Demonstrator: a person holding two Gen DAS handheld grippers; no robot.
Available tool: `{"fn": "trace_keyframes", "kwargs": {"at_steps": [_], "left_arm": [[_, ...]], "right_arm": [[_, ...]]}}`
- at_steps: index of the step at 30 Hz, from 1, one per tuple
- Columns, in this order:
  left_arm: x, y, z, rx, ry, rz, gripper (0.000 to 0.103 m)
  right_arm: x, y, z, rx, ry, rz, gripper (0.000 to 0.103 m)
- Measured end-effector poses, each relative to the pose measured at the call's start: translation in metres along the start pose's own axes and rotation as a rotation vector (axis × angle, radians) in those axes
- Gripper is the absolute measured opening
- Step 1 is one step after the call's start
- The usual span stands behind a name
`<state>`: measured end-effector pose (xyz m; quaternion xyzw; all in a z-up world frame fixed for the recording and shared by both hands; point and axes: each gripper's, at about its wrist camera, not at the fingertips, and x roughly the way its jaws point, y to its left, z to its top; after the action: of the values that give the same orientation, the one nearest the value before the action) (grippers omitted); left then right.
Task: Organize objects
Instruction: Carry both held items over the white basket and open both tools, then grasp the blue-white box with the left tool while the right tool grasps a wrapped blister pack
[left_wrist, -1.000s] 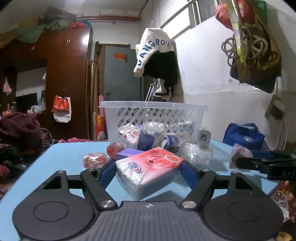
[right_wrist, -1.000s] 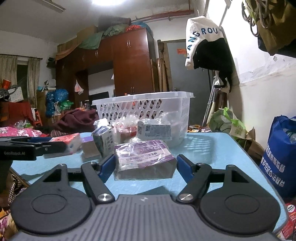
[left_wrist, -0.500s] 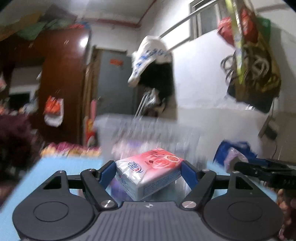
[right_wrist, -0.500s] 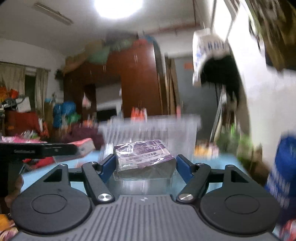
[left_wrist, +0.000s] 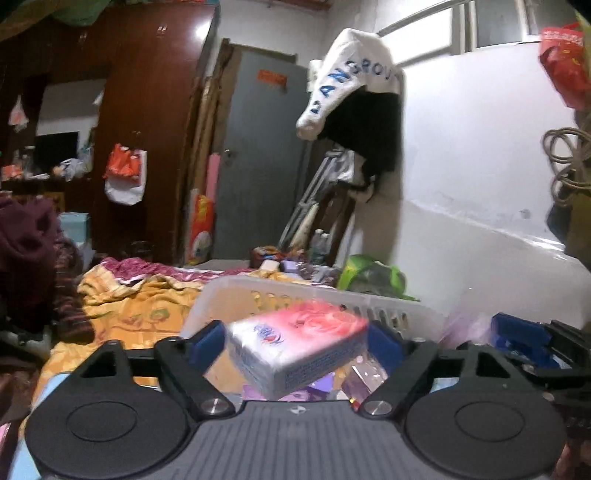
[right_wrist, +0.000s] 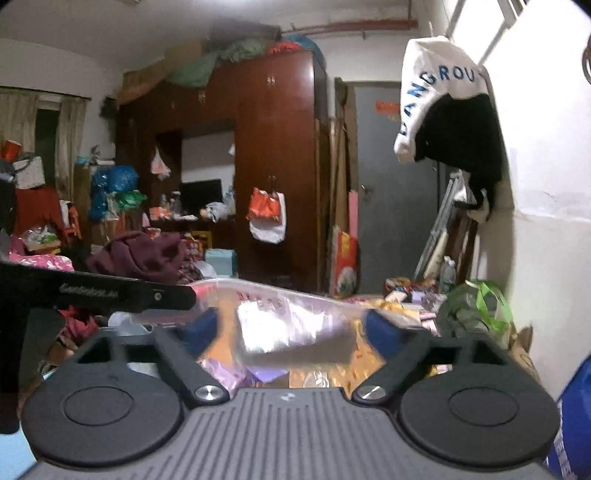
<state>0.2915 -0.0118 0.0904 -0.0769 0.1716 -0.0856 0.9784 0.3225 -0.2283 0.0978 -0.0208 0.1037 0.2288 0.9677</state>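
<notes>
My left gripper (left_wrist: 295, 341) is shut on a pink and white tissue pack (left_wrist: 295, 343) and holds it in the air at the near rim of the white plastic basket (left_wrist: 236, 291). My right gripper (right_wrist: 291, 332) is shut on a purple wrapped packet (right_wrist: 291, 334), blurred, also held up at the basket's rim (right_wrist: 258, 286). The right gripper's blue finger (left_wrist: 517, 328) shows at the right edge of the left wrist view. The left gripper's black body (right_wrist: 92, 291) crosses the left of the right wrist view.
Several wrapped packets (left_wrist: 332, 384) lie low under the grippers, whether in the basket or on the table I cannot tell. A corner of the blue table (left_wrist: 18, 465) shows low at left. A white wall (left_wrist: 480, 184) is close on the right. A blue bag (right_wrist: 572, 424) stands at right.
Both grippers have lifted their packs off the blue table and moved forward and up to the basket's rim. The view now looks over the basket's top.
</notes>
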Motion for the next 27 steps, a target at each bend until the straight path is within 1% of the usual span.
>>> {"fn": "trace_keyframes", "kwargs": {"at_steps": [1, 3, 5, 6, 8, 10, 12, 14, 15, 17, 19, 20, 21, 22, 23, 25, 26, 27], "left_arm": [[-0.007, 0.002, -0.005, 0.011, -0.017, -0.012, 0.103], [-0.028, 0.006, -0.017, 0.013, -0.052, -0.049, 0.103], [-0.050, 0.011, -0.031, 0.001, -0.081, -0.088, 0.103], [-0.061, 0.011, -0.040, 0.010, -0.083, -0.090, 0.103], [-0.082, 0.011, -0.063, 0.051, -0.058, -0.048, 0.103], [-0.097, 0.010, -0.087, 0.100, -0.028, -0.031, 0.103], [-0.104, 0.013, -0.106, 0.106, -0.004, -0.045, 0.103], [-0.105, 0.015, -0.121, 0.111, 0.038, -0.076, 0.103], [-0.103, 0.015, -0.126, 0.124, 0.063, -0.083, 0.103], [-0.093, 0.014, -0.126, 0.143, 0.116, -0.072, 0.101], [-0.086, 0.013, -0.122, 0.132, 0.142, -0.080, 0.099], [-0.083, 0.012, -0.122, 0.143, 0.150, -0.074, 0.099], [-0.079, 0.010, -0.121, 0.162, 0.159, -0.058, 0.099], [-0.076, 0.010, -0.124, 0.173, 0.177, -0.041, 0.097], [-0.073, 0.010, -0.124, 0.172, 0.199, -0.043, 0.095], [-0.069, 0.010, -0.123, 0.168, 0.215, -0.055, 0.089], [-0.066, 0.011, -0.123, 0.161, 0.231, -0.056, 0.086], [-0.063, 0.011, -0.123, 0.156, 0.246, -0.055, 0.074]], "right_arm": [[-0.013, 0.000, -0.005, 0.018, -0.034, -0.004, 0.103], [-0.038, -0.002, -0.016, 0.050, -0.084, 0.015, 0.103], [-0.058, -0.005, -0.032, 0.076, -0.081, 0.043, 0.103], [-0.064, -0.007, -0.042, 0.087, -0.056, 0.049, 0.103], [-0.067, -0.011, -0.058, 0.083, 0.005, 0.048, 0.103], [-0.072, -0.013, -0.078, 0.073, 0.038, 0.027, 0.103], [-0.073, -0.016, -0.092, 0.074, 0.066, 0.045, 0.103], [-0.064, -0.017, -0.094, 0.087, 0.093, 0.063, 0.103], [-0.060, -0.017, -0.095, 0.092, 0.109, 0.063, 0.103], [-0.053, -0.015, -0.090, 0.097, 0.130, 0.069, 0.103], [-0.047, -0.015, -0.088, 0.106, 0.147, 0.068, 0.103], [-0.046, -0.016, -0.089, 0.118, 0.145, 0.063, 0.101], [-0.046, -0.016, -0.090, 0.130, 0.144, 0.060, 0.095], [-0.042, -0.018, -0.091, 0.137, 0.163, 0.066, 0.091], [-0.041, -0.019, -0.092, 0.144, 0.180, 0.077, 0.085], [-0.042, -0.018, -0.094, 0.146, 0.187, 0.086, 0.080], [-0.042, -0.017, -0.094, 0.139, 0.186, 0.083, 0.073], [-0.043, -0.015, -0.094, 0.128, 0.185, 0.081, 0.072]]}}
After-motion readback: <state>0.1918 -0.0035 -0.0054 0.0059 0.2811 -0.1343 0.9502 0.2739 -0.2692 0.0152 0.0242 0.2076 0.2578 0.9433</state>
